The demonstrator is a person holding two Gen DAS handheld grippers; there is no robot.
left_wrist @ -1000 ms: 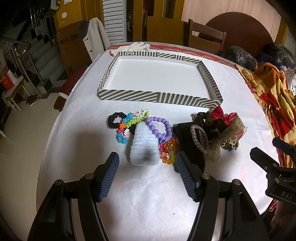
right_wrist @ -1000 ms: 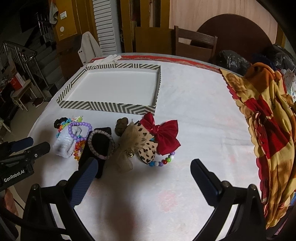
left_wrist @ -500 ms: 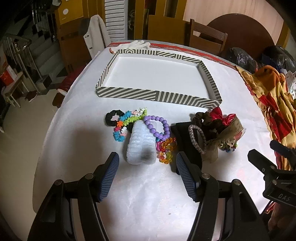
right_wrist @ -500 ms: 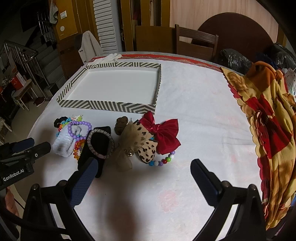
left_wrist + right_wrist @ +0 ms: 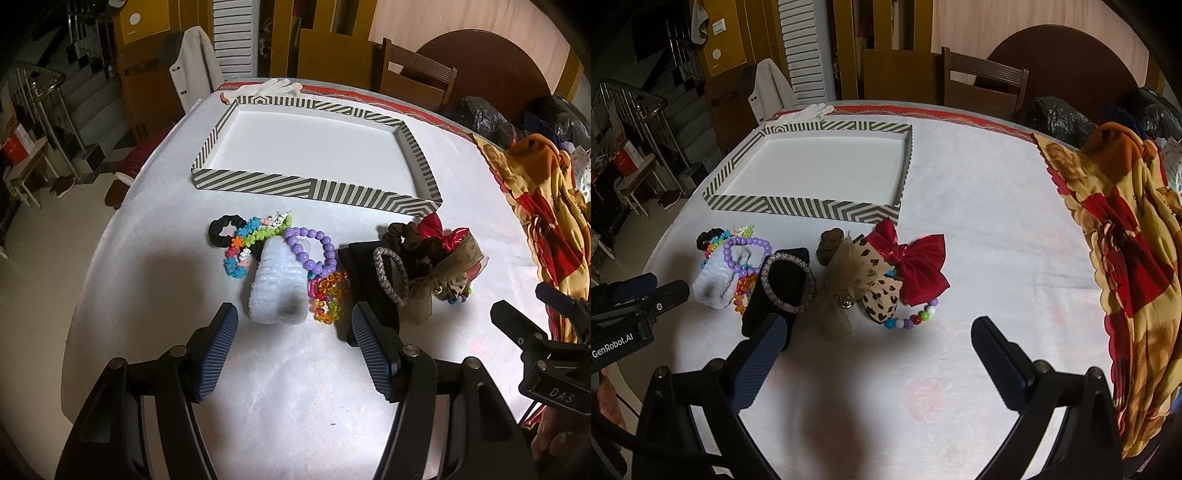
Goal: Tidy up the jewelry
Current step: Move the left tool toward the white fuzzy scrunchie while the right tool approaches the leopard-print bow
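A shallow striped tray [image 5: 310, 190] [image 5: 798, 205] with a bare white floor sits at the far side of the white table. In front of it lies a heap of accessories: a fluffy white band [image 5: 277, 286] [image 5: 713, 284], a purple bead bracelet [image 5: 314, 251] [image 5: 746, 245], orange beads [image 5: 328, 295], a colourful bead string [image 5: 255, 240], a black scrunchie [image 5: 221, 232], a black block with a braided ring [image 5: 389, 273] [image 5: 788, 280], a red bow [image 5: 916, 264] and a leopard bow [image 5: 879, 284]. My left gripper [image 5: 291, 341] is open, just short of the white band. My right gripper [image 5: 875, 341] is open, near the multicolour bead bracelet [image 5: 912, 319].
A red and yellow cloth [image 5: 1126, 240] hangs over the table's right side. A white glove [image 5: 273, 86] lies behind the tray. Chairs [image 5: 982, 81] stand beyond the far edge. The table's left edge drops to the floor [image 5: 37, 277].
Both grippers have drawn slightly back and up from the heap, so the tray and accessories sit a little higher in view. Nothing was taken hold of.
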